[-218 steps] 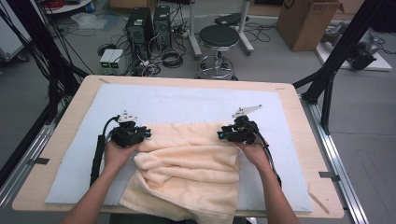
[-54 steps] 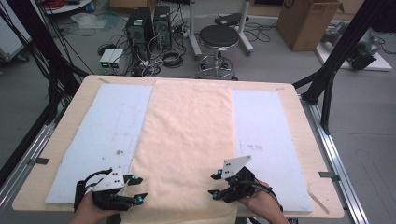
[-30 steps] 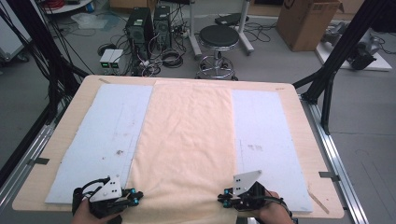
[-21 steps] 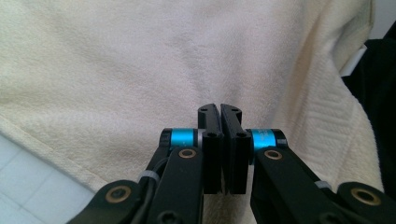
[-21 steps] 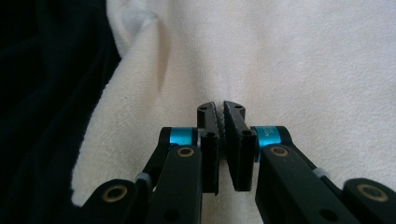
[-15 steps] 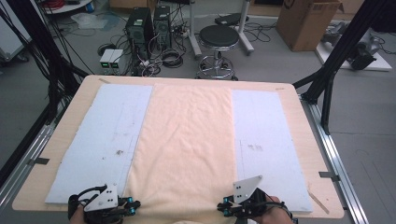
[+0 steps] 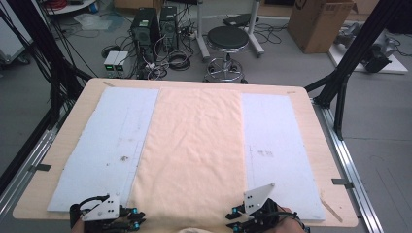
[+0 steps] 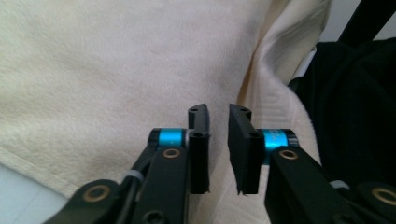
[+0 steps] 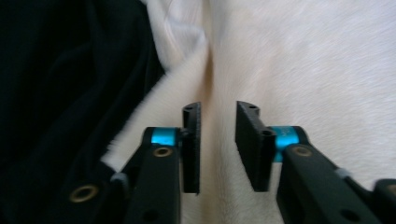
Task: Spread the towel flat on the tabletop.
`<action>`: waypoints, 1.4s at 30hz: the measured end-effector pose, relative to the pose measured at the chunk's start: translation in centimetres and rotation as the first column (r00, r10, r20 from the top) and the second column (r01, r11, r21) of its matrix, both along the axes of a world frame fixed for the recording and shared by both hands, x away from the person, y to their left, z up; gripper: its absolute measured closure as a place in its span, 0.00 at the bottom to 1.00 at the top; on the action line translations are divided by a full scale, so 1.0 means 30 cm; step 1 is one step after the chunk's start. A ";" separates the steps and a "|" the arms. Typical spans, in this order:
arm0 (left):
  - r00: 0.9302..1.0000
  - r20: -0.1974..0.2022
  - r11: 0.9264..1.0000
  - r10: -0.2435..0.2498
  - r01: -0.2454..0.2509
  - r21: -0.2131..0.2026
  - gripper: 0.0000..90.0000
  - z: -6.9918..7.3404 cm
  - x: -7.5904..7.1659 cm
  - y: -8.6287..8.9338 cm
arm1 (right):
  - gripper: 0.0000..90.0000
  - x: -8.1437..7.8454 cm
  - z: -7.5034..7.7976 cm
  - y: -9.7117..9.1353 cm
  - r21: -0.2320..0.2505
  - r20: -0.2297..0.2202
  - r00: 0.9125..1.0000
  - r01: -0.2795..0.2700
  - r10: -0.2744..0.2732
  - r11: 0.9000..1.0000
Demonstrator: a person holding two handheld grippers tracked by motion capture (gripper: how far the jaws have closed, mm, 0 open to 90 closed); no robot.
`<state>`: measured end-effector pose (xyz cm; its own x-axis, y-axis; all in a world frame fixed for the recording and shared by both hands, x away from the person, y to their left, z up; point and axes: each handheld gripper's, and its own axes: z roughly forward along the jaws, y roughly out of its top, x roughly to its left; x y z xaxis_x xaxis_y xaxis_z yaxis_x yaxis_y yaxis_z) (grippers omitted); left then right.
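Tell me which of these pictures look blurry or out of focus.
High view: sharp, evenly lit, no glare on the towel. Left gripper view: tongs crisp, towel weave soft. Right gripper view: towel smeared and washed out, tongs sharp.

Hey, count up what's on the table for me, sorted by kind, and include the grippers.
Cream towel spread down the middle: 1
Pale blue mat under it: 1
Grippers at the near edge, left gripper and right gripper, jaws a little apart with nothing pinched: 2
Total: 4
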<state>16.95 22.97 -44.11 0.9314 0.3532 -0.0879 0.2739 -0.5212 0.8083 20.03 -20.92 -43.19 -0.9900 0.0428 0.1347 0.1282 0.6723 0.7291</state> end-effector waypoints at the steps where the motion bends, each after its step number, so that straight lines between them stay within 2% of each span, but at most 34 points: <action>1: 1.000 0.003 1.000 0.013 -0.013 0.006 0.81 -0.002 0.004 -0.001 | 0.79 -0.003 0.000 0.000 -0.009 0.008 1.000 -0.001 0.001 1.000; 4: 1.000 0.004 0.999 0.030 -0.030 0.037 0.78 -0.012 0.013 -0.009 | 0.79 -0.010 -0.022 0.011 -0.085 0.028 1.000 0.000 0.002 0.996; 5: 1.000 0.008 0.999 0.027 -0.027 0.047 0.76 -0.014 0.014 -0.013 | 0.78 -0.013 -0.028 0.014 -0.091 0.023 1.000 -0.005 0.007 0.996; 8: 1.000 0.016 0.999 0.016 -0.017 0.048 0.67 -0.016 0.012 -0.017 | 0.71 -0.025 -0.020 0.022 -0.074 0.045 0.999 -0.016 0.019 0.997; 10: 0.999 0.031 0.998 0.033 -0.034 0.050 0.64 -0.011 0.016 -0.017 | 0.63 -0.030 -0.009 0.036 -0.058 0.064 0.998 -0.005 0.009 0.998; 12: 0.998 0.041 0.998 0.054 -0.056 0.036 0.61 -0.004 0.026 -0.014 | 0.61 -0.030 -0.008 0.054 -0.069 0.091 0.996 -0.001 0.008 0.998; 13: 0.997 0.044 0.997 0.062 -0.063 0.032 0.60 -0.003 0.031 -0.015 | 0.60 -0.030 -0.010 0.062 -0.072 0.095 0.995 0.001 0.006 0.997; 16: 0.997 0.053 0.996 0.056 -0.059 0.070 0.58 -0.018 0.044 -0.025 | 0.62 -0.028 -0.016 0.074 -0.085 0.128 0.992 0.005 0.006 0.996; 17: 0.996 0.072 0.996 0.055 -0.060 0.063 0.58 -0.022 0.043 -0.025 | 0.64 -0.029 -0.016 0.074 -0.087 0.132 0.991 0.009 0.002 0.996; 19: 0.994 0.087 0.995 0.067 -0.073 0.073 0.65 -0.021 0.044 -0.022 | 0.71 -0.038 -0.017 0.075 -0.097 0.178 0.984 0.020 -0.003 0.995; 21: 0.995 0.069 0.995 0.067 -0.072 0.063 0.80 -0.019 0.052 -0.017 | 0.81 -0.042 -0.015 0.079 -0.105 0.216 0.976 0.038 -0.014 0.994; 22: 0.995 0.071 0.995 0.068 -0.073 0.064 0.89 -0.019 0.053 -0.016 | 0.89 -0.043 -0.014 0.080 -0.113 0.226 0.974 0.049 -0.022 0.992; 23: 0.996 0.066 0.996 0.066 -0.070 0.064 0.92 -0.019 0.053 -0.017 | 0.95 -0.039 -0.013 0.082 -0.113 0.236 0.971 0.058 -0.030 0.992; 24: 0.996 0.067 0.995 0.063 -0.068 0.067 0.94 -0.018 0.052 -0.017 | 0.99 -0.034 -0.011 0.084 -0.121 0.226 0.974 0.055 -0.027 0.991; 28: 0.996 0.065 0.996 0.064 -0.068 0.060 0.96 -0.017 0.046 -0.014 | 1.00 -0.028 -0.010 0.095 -0.139 0.213 0.977 0.028 0.002 0.990; 31: 0.997 0.061 0.996 0.057 -0.061 0.061 0.97 -0.016 0.039 -0.008 | 1.00 -0.029 -0.013 0.082 -0.120 0.181 0.984 0.023 -0.001 0.993; 34: 0.997 0.059 0.996 0.055 -0.059 0.065 0.97 -0.014 0.031 -0.004 | 1.00 -0.030 -0.012 0.072 -0.103 0.165 0.986 0.020 -0.003 0.994; 42: 0.999 0.042 0.997 0.032 -0.035 0.067 0.97 -0.005 -0.018 -0.002 | 1.00 -0.050 -0.012 0.073 -0.094 0.103 0.994 -0.039 0.048 0.995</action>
<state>16.42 22.91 -44.26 0.9213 0.3881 -0.0247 0.2593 -0.5659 0.7826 18.53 -18.72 -43.56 -0.9996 0.0068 0.0275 0.0235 0.7400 0.6722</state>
